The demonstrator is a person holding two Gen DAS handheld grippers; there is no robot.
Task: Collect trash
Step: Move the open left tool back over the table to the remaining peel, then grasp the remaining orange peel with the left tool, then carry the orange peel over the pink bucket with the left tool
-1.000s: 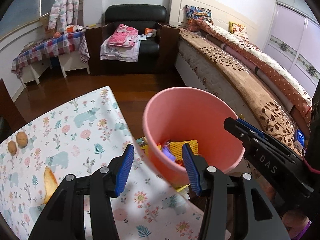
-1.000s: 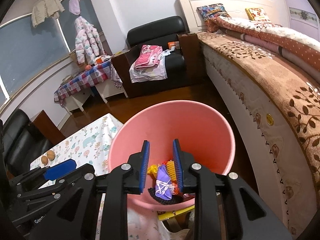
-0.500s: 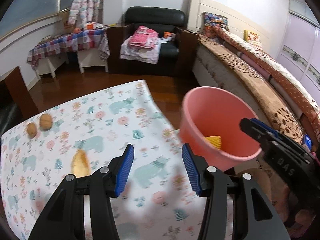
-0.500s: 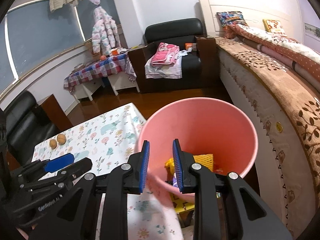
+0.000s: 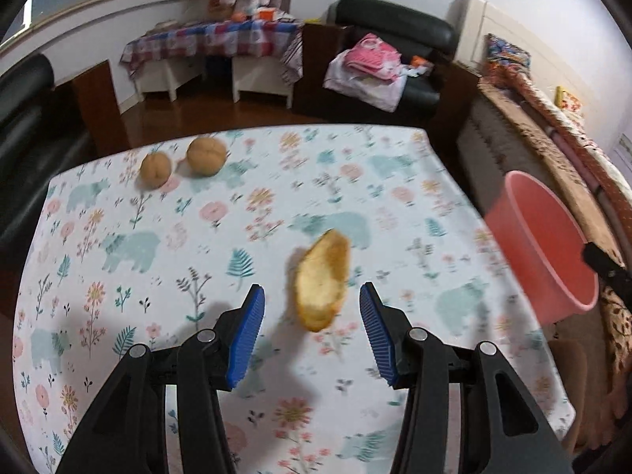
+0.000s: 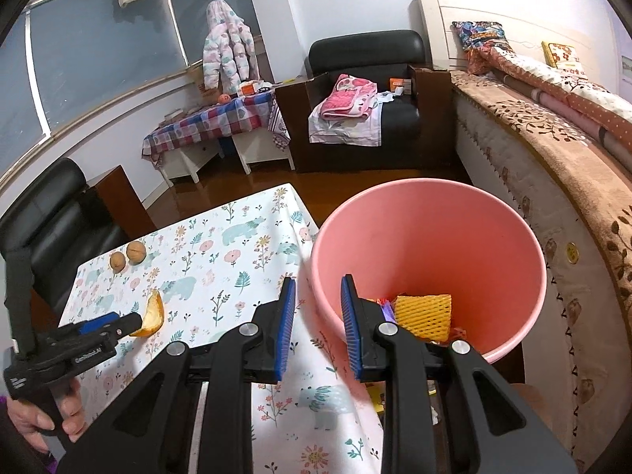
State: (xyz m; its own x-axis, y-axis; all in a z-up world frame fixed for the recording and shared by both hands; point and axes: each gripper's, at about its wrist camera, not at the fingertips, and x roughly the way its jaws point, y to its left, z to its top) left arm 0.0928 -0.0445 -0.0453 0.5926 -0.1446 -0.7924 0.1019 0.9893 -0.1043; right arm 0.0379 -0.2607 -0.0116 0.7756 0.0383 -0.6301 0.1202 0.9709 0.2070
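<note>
Tablecloth point(image 5: 130, 245) bears two walnuts point(image 5: 206, 156), one peel point(image 5: 322, 280).

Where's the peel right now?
On the tablecloth, lying between the open left gripper's fingers in the left wrist view; the bucket stands off the table's right edge.

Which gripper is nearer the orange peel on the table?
Left. The left gripper has its open fingers either side of the orange peel; the right gripper hangs at the pink bucket rim, off the table's edge.
</note>
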